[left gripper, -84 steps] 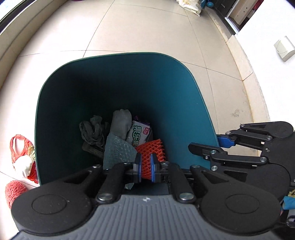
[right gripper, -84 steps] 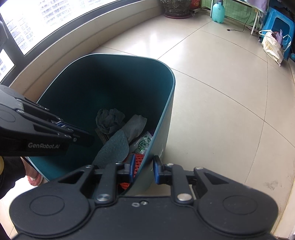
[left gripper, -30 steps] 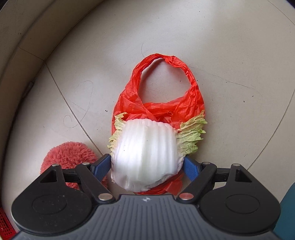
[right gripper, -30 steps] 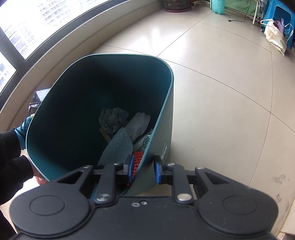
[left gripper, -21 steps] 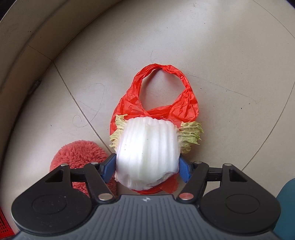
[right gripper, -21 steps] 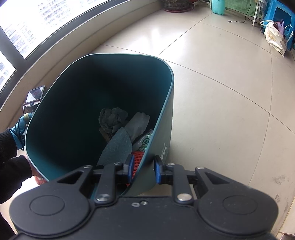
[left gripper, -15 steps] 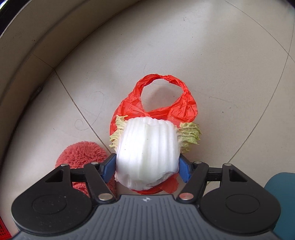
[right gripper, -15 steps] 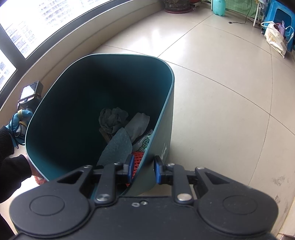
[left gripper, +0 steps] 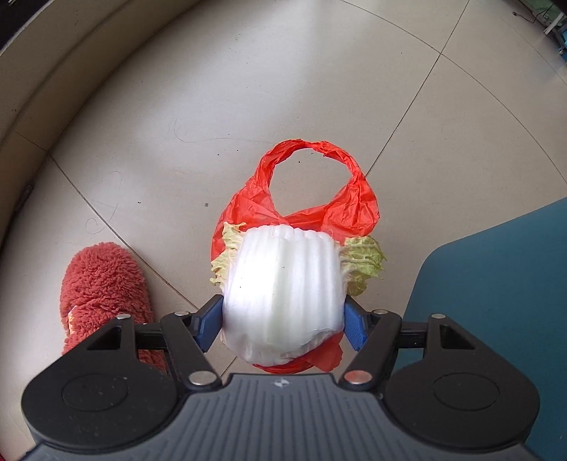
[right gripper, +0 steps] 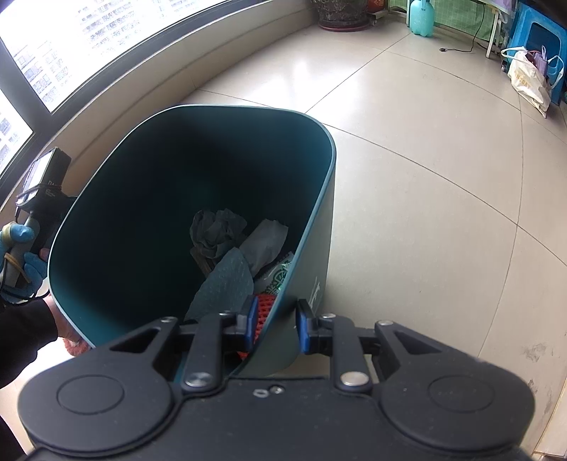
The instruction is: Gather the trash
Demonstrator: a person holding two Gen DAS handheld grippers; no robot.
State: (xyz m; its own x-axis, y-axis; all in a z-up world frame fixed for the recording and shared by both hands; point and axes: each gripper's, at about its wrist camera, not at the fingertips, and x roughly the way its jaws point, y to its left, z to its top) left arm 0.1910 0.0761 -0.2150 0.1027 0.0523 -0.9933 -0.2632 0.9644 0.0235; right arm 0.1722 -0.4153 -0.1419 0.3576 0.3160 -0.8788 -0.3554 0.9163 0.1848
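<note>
A chunk of white cabbage (left gripper: 283, 280) with yellow-green leaf edges sits in a red plastic bag (left gripper: 354, 205). My left gripper (left gripper: 283, 324) points straight down and is shut on the cabbage, both blue pads pressing its sides, and holds it above the tiled floor. The bag's handle loop hangs free beyond it. The teal trash bin (left gripper: 496, 283) shows at the right edge. In the right wrist view my right gripper (right gripper: 274, 324) is shut on the near wall of the bin (right gripper: 159, 198), which leans over. Grey crumpled paper (right gripper: 216, 230) and a red foam net (right gripper: 264, 308) lie inside.
A fuzzy red slipper (left gripper: 102, 283) lies on the floor left of the cabbage. A gloved hand (right gripper: 21, 262) with the left gripper's handle shows left of the bin. A plant pot (right gripper: 340, 14), teal bottle (right gripper: 421, 17), blue stool (right gripper: 538, 35) and white bag (right gripper: 528, 81) stand far back.
My left gripper's pads closed in on the cabbage and it rose off the floor with the bag. The bin's edge came into view at the right. The right gripper stayed still.
</note>
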